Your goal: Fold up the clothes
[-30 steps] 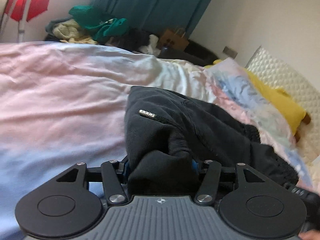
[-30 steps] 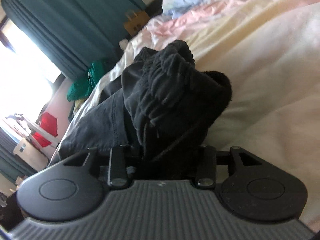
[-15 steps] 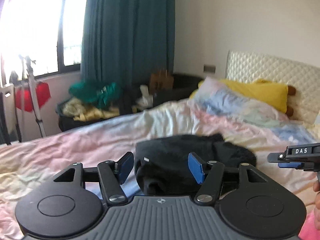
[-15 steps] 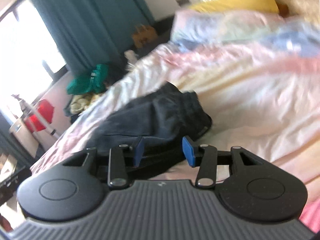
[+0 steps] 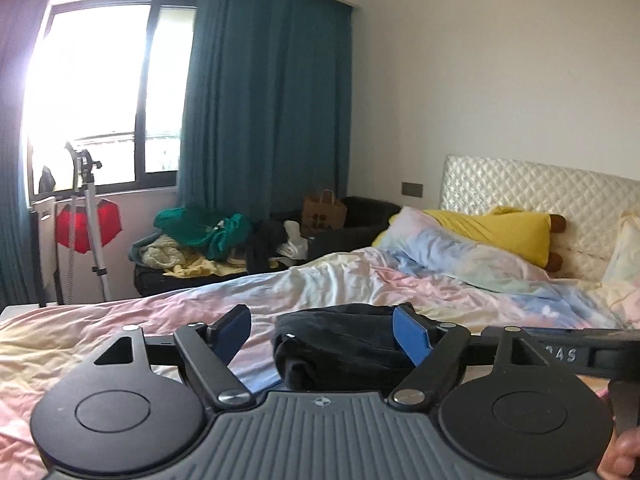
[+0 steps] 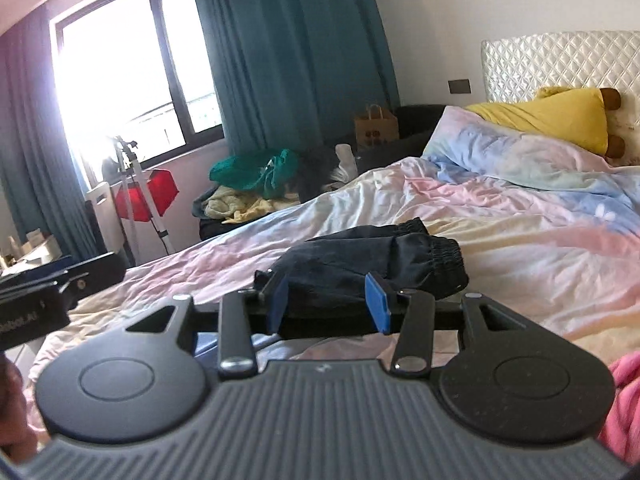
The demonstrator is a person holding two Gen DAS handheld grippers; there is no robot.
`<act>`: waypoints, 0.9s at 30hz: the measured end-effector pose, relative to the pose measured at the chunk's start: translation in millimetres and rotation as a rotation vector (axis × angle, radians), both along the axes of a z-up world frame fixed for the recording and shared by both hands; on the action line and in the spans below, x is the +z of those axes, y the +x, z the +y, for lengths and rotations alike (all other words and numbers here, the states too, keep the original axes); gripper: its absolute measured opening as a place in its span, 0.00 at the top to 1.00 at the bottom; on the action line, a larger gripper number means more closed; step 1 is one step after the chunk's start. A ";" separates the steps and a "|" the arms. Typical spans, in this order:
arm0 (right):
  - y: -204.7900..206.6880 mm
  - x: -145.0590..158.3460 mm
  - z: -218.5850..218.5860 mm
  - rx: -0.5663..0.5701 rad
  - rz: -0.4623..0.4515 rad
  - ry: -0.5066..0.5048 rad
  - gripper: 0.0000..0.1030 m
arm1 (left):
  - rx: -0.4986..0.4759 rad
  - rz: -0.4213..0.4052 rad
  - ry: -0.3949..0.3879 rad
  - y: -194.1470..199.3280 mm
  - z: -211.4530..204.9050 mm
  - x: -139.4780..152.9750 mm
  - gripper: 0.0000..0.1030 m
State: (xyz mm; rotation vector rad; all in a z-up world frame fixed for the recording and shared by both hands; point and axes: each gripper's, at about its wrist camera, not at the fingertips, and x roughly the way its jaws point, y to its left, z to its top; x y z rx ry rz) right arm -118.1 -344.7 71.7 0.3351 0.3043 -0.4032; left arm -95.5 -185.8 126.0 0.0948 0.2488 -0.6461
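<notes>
A black folded garment (image 5: 340, 344) lies on the pastel bed cover (image 5: 120, 320). In the right wrist view the garment (image 6: 372, 260) shows an elastic waistband at its right end. My left gripper (image 5: 322, 336) is open and empty, raised a little short of the garment. My right gripper (image 6: 328, 300) is open and empty, also pulled back from it. The right gripper's body shows at the right edge of the left wrist view (image 5: 576, 356). The left gripper's body shows at the left edge of the right wrist view (image 6: 36, 300).
A yellow pillow (image 5: 500, 232) and a pastel pillow (image 5: 448, 256) lie by the quilted headboard (image 5: 532, 184). A heap of clothes (image 5: 200, 236), a paper bag (image 5: 324, 212) and a tripod (image 5: 88, 224) stand beyond the bed. Pink cloth (image 6: 624, 396) lies at the lower right.
Both grippers let go of the black garment, opened and drew back and up. The garment now lies folded on the bed.
</notes>
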 end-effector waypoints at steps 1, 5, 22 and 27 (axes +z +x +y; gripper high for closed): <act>0.6 -2.5 6.1 0.004 0.000 -0.007 0.55 | 0.010 -0.002 -0.005 -2.5 4.5 -2.0 0.21; 11.5 -22.6 21.9 0.037 -0.005 -0.063 0.42 | 0.038 0.010 -0.007 1.7 18.4 -16.7 0.04; 74.0 -76.1 40.8 -0.098 0.042 -0.112 0.00 | 0.097 0.070 0.021 59.1 32.8 -66.3 0.00; 77.7 -83.3 37.6 -0.098 0.054 -0.084 0.00 | 0.114 0.101 0.010 69.4 36.9 -70.2 0.00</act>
